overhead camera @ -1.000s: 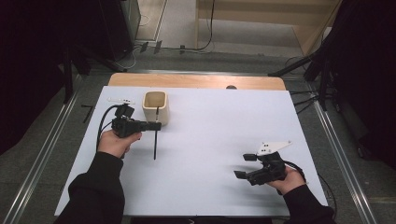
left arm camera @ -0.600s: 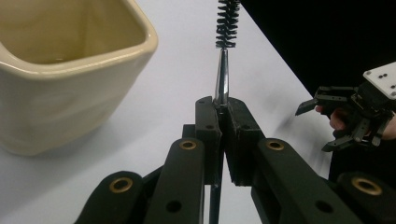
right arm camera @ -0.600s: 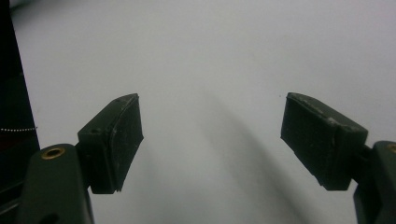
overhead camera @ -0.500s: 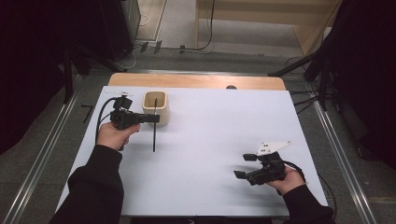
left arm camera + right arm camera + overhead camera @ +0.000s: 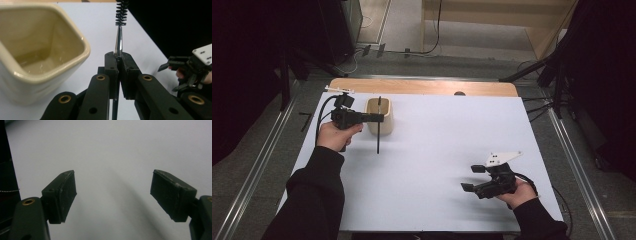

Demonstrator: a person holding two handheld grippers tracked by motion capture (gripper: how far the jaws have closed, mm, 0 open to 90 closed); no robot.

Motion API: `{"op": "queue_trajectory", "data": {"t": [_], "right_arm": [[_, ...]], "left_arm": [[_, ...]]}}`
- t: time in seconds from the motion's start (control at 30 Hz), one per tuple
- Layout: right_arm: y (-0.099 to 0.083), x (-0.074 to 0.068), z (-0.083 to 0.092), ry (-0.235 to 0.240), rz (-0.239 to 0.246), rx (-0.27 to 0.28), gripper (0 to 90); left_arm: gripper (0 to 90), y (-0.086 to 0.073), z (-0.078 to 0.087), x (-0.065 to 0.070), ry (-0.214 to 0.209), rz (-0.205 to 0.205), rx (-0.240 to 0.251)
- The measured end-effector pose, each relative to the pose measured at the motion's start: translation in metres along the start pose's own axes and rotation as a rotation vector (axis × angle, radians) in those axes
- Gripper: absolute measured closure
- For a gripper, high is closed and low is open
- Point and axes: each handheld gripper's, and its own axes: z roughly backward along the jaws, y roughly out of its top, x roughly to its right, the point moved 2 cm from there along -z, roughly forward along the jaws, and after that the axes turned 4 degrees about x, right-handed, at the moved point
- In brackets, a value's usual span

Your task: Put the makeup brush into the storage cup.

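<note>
High view: left tool (image 5: 379,118), clamped on the thin brush (image 5: 378,131), has carried it up beside the cup (image 5: 379,115). Insertion looks next; right tool (image 5: 472,178) idles wide open.

Grey floor (image 5: 272,150) around a white-topped table (image 5: 452,150), black curtains (image 5: 252,60) either side.

Glossy cream ceramic cup (image 5: 37,57), shiny metal brush stem (image 5: 118,45) (black bristly tip), matt white table (image 5: 437,150)

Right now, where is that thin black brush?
In the high view the brush is at the table's far left, clamped in the left gripper, right beside the cream cup.
</note>
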Motion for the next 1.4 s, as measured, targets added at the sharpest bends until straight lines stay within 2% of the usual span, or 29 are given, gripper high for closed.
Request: {"op": "queue_trajectory", "data": {"t": [0.13, 0.27, 0.37, 0.43, 0.53, 0.73, 0.83, 0.97, 1.07, 1.23, 1.3, 1.4], "right_arm": [[0.000, -0.001, -0.001, 0.004, 0.002, -0.001, 22.0], [0.000, -0.001, 0.000, 0.002, -0.004, 0.001, 22.0], [0.000, -0.001, 0.000, 0.001, -0.002, 0.002, 22.0], [0.000, -0.001, 0.000, 0.002, 0.002, 0.002, 22.0], [0.000, -0.001, -0.001, 0.004, 0.000, 0.001, 22.0], [0.001, -0.002, -0.001, 0.007, 0.000, -0.001, 22.0], [0.001, -0.003, -0.002, 0.009, 0.000, 0.000, 22.0], [0.001, -0.003, -0.002, 0.009, 0.001, -0.002, 22.0], [0.001, -0.003, -0.002, 0.008, 0.002, -0.004, 22.0], [0.001, -0.002, -0.002, 0.002, -0.003, 0.002, 22.0], [0.001, -0.002, -0.001, 0.001, -0.006, -0.001, 22.0], [0.001, -0.002, -0.001, 0.001, -0.008, -0.001, 22.0]], "left_arm": [[85.4, 0.013, 0.000, 0.000, -0.007, 0.002, 0.004], [85.4, 0.026, 0.001, 0.002, 0.030, -0.030, 0.006], [85.4, 0.036, 0.003, 0.004, 0.035, -0.044, 0.020], [85.4, 0.042, 0.004, 0.005, 0.056, -0.065, 0.025], [85.4, 0.050, 0.004, 0.005, 0.063, -0.076, 0.023], [85.4, 0.067, 0.010, 0.006, 0.071, -0.081, 0.061], [85.4, 0.073, 0.011, 0.007, 0.081, -0.098, 0.069], [85.4, 0.079, 0.009, 0.008, 0.115, -0.127, 0.065], [85.4, 0.082, 0.009, 0.007, 0.122, -0.124, 0.093], [85.4, 0.087, 0.011, 0.004, 0.161, -0.138, 0.135], [85.5, 0.087, 0.012, 0.003, 0.154, -0.127, 0.161], [85.5, 0.088, 0.012, 0.004, 0.184, -0.148, 0.191]]}}
